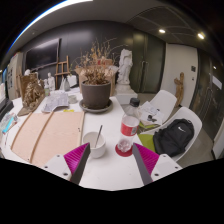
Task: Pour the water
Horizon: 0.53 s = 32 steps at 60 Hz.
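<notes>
Just ahead of my fingers and a little to the right of the gap between them stands a clear cylindrical plastic cup with a red printed band (pixel 128 128), upright on a round red coaster (pixel 124 150) on the white round table (pixel 110 172). The cup is beyond my fingertips, not between them, and I touch nothing. My gripper (pixel 113 160) is spread wide, holding nothing, with the magenta pads (pixel 76 157) facing each other across bare tabletop.

To the left of the cup, near it but apart, sits a small white ceramic bowl with a thin handle or spoon sticking up out of it (pixel 95 143). I cannot tell what is inside the bowl. Left of that lie two flat pale wooden boards side by side (pixel 52 136), covering much of the table's left half.

Farther back, at the table's middle, is a dark brown round pot filled with dry brownish branches (pixel 96 82). Left of it there is a smaller bunch of dried plants (pixel 33 94), too small to make out well.

To the right of the table stand white moulded chairs (pixel 162 105), and on the nearest one rests a black backpack (pixel 173 137). Behind the table, against the dark wall, a white statue of a standing figure (pixel 125 68) is raised on a pedestal.
</notes>
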Tool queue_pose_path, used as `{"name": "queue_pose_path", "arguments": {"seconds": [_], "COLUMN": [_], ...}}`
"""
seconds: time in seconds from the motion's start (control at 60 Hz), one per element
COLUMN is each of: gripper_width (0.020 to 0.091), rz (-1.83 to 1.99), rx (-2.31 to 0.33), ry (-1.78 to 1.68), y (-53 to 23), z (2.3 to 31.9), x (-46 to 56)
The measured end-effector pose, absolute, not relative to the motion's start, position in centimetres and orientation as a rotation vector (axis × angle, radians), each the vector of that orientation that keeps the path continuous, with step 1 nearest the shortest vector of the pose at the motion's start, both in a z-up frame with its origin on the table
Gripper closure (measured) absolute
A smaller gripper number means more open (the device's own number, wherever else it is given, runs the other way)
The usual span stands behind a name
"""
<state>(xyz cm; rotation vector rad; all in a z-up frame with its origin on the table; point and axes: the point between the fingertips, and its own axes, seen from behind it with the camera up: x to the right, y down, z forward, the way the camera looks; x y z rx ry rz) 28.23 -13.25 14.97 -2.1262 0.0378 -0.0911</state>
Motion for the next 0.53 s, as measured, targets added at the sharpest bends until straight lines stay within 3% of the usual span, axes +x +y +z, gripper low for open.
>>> {"name": "queue_pose_path", "arguments": {"seconds": [0.3,0.533], "gripper_width": [0.0249,0.0247], "rz": [-0.051,-0.054], "rx": [-2.181,-2.213], "ry": [0.024,0.037], "y": [-19.8,-20.8], "z": [16.2,15.3], "x": [22.7,22.2]}}
